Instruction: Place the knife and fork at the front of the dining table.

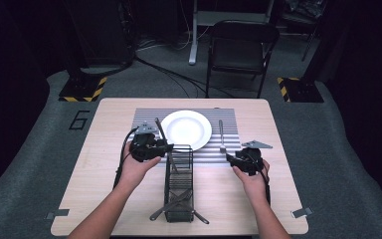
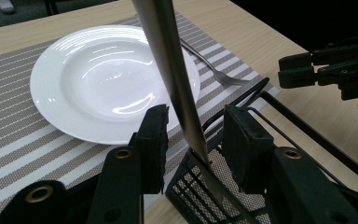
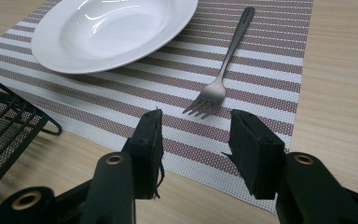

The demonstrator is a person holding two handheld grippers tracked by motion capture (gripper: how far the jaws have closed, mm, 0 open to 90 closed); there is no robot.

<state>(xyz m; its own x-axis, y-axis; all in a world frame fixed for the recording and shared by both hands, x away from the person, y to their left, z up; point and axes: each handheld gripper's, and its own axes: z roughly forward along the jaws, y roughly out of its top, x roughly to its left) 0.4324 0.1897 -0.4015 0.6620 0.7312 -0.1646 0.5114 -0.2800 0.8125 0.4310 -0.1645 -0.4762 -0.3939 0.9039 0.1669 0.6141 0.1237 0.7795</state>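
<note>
A white plate [image 1: 186, 129] is sitting on a striped placemat [image 1: 229, 149] in the middle of a wooden table [image 1: 104, 164]. A fork [image 3: 221, 74] is lying on the mat just beside the plate. A folding chair [image 1: 241, 50] is standing beyond the table.

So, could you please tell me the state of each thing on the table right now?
Left hand-held gripper: open, jaws either side of the knife handle, not pressing on it.
Knife: tilted, lower end in the black wire basket.
Right hand-held gripper: open, empty, near the fork's tines.
Fork: flat on the striped placemat, beside the plate.
White plate: empty, on the placemat.
</note>
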